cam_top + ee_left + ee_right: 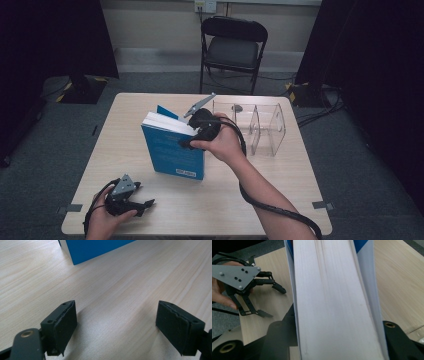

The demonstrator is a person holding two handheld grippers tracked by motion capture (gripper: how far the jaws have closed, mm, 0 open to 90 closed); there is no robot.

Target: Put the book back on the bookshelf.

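Observation:
A thick blue book (172,150) stands on its lower edge in the middle of the wooden table (280,190), leaning a little. My right gripper (190,136) comes down on its top from the right. In the right gripper view the white page block (332,302) runs between my two black jaws, which sit against both covers. My left gripper (144,195) rests low at the table's near left corner, held by a hand. Its jaws stand wide apart over bare wood (116,325), with nothing between them. The book's blue corner (95,248) shows far ahead of it.
A clear plastic divider rack (255,127) stands just right of the book at the back of the table. A black folding chair (232,47) is beyond the far edge. A cable trails from the right gripper along the forearm.

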